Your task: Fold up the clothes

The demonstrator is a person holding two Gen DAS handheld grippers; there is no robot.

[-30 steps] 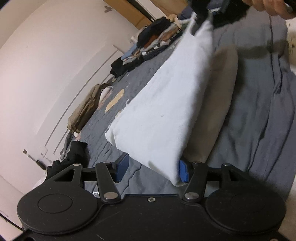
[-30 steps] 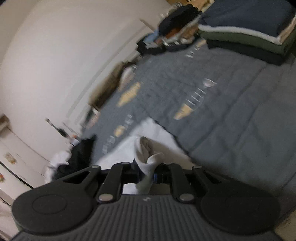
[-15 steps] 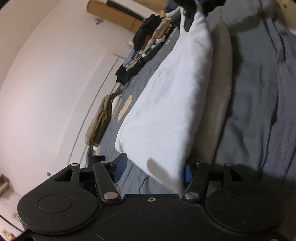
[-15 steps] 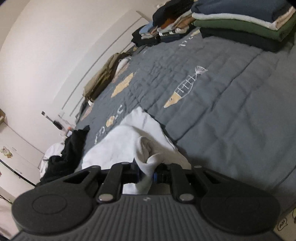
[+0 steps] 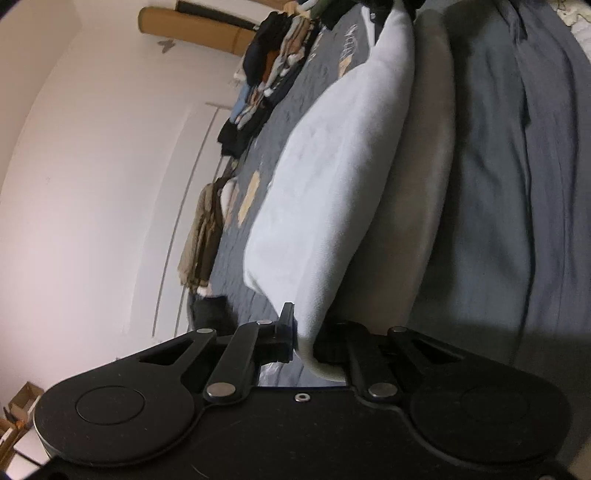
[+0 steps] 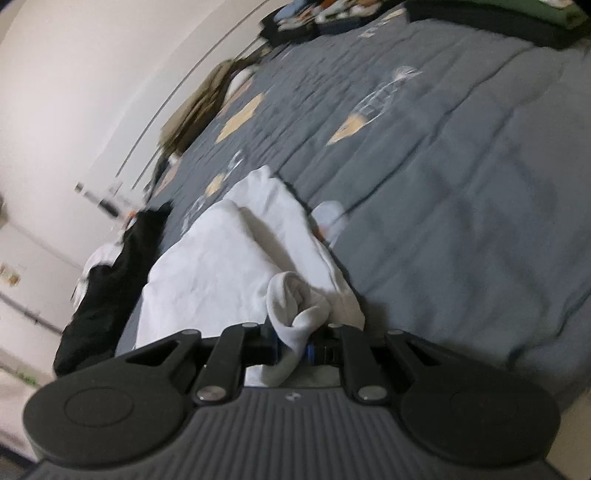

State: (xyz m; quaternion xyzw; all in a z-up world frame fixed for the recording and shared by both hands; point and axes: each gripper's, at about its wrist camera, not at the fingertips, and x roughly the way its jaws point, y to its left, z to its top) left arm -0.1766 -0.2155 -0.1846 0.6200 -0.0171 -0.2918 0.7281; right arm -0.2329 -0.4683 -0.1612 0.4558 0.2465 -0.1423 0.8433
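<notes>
Since the earlier frame, left claw (image 5: 304, 341) is closing on white garment (image 5: 332, 184); right claw (image 6: 301, 345) grips its other end on the bed (image 6: 461, 203). Fold unfinished; stacks (image 6: 517, 14) beyond done.

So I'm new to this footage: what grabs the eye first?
The white garment, stretched taut above the grey quilt, its near end between the closing jaws of the left gripper. The right gripper pinches a bunched corner of it. Folded clothes are stacked along the far wall.
</notes>
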